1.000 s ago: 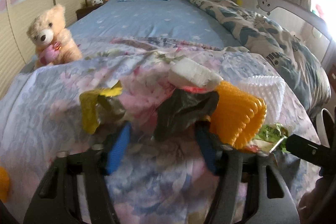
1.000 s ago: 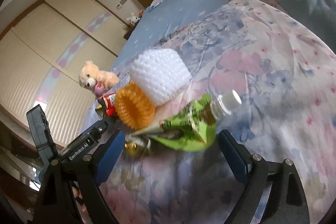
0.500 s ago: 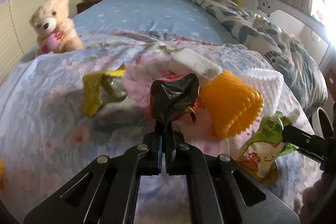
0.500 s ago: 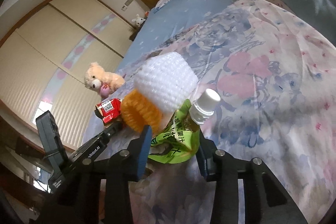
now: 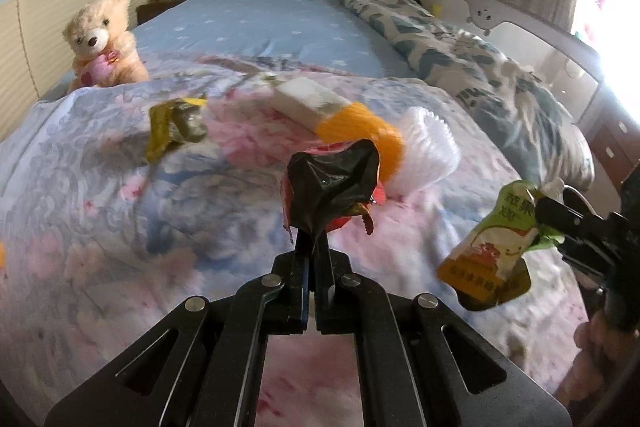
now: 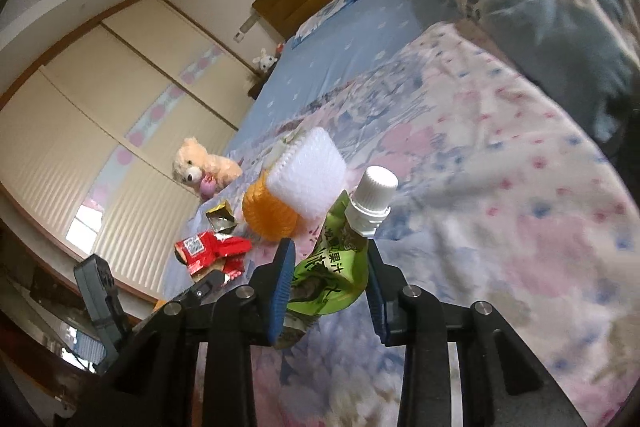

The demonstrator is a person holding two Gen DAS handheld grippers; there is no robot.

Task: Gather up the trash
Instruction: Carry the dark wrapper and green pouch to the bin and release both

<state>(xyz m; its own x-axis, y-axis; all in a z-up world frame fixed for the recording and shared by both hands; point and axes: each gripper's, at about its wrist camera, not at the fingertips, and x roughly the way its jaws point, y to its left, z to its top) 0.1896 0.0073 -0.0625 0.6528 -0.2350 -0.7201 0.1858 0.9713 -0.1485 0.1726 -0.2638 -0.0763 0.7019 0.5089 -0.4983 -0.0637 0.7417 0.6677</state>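
Both grippers are loaded w/ trash, lifted clear of the floral quilt [image 5: 100,219]. Left gripper [image 5: 311,259]: jaws pressed tight together, pinching the twisted neck of a black plastic bag [image 5: 334,183]; the bag balloons out above the tips, w/ red wrapper [image 5: 340,223] bits showing under and behind it. Can't tell if that red stuff is caught in the pinch or just lying behind. Grabbing the thin scrunched part makes sense, since a limp bag gives nothing else to bite on. Right gripper [image 6: 328,279]: jaws closing on a green juice pouch [image 6: 332,267], blue pads pressing its flat sides, white screw cap [image 6: 374,191] sticking up past the tips; in the left view the pouch [image 5: 492,251] hangs off the bed, so it's carried, not resting. Squeezing across the soft body keeps the stiff spout free and stops it slipping. Left on the quilt: orange foam net sleeve [image 5: 360,131] touching a white foam net [image 5: 430,147], white foam block [image 5: 308,99] just behind, crumpled yellow-silver wrapper [image 5: 176,123] off toward the teddy bear [image 5: 102,43], red packet [image 6: 208,249] near the bed edge in the right view. No bin in view, so where the loads go is unclear. Prob. early-to-mid task: two pieces in hand, several to go.
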